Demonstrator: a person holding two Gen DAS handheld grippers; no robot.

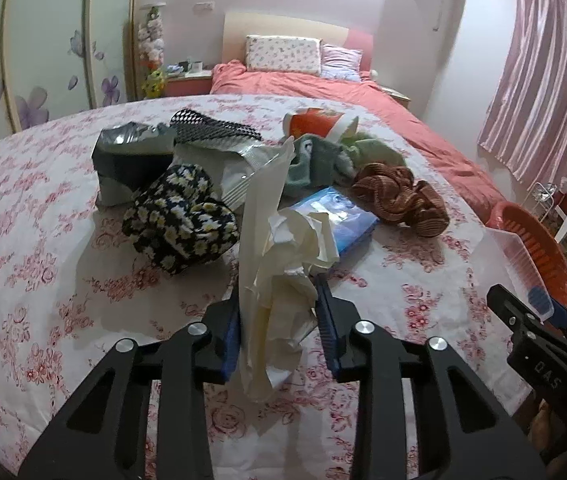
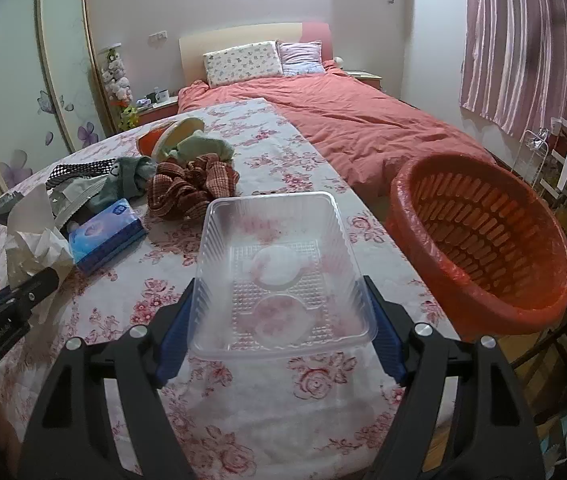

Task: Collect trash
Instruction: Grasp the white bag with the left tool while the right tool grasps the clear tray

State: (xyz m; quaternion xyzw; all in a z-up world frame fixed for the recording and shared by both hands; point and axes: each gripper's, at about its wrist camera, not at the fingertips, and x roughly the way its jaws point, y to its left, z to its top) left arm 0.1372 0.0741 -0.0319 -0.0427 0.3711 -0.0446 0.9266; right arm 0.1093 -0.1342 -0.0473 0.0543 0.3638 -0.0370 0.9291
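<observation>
My left gripper (image 1: 279, 320) is shut on a crumpled white tissue (image 1: 283, 248) that rises from between its blue pads, just above the floral tablecloth (image 1: 43, 240). My right gripper (image 2: 279, 284) is shut on a clear plastic tray (image 2: 271, 232), its pads pressing the tray's two long sides. The tray hangs over the table's right part, beside an orange slatted basket (image 2: 479, 240) lined with clear plastic. In the left wrist view the right gripper (image 1: 523, 312) and the tray (image 1: 511, 256) show at the right edge, in front of the basket (image 1: 539, 248).
Behind the tissue lie a blue tissue pack (image 1: 347, 220), a brown ribbed cloth (image 1: 399, 196), a daisy-print fabric (image 1: 179, 220), silver foil bags (image 1: 131, 156), green socks (image 1: 323, 160) and a tipped orange cup (image 1: 315, 122). A bed with a red cover (image 2: 363, 120) stands beyond the table.
</observation>
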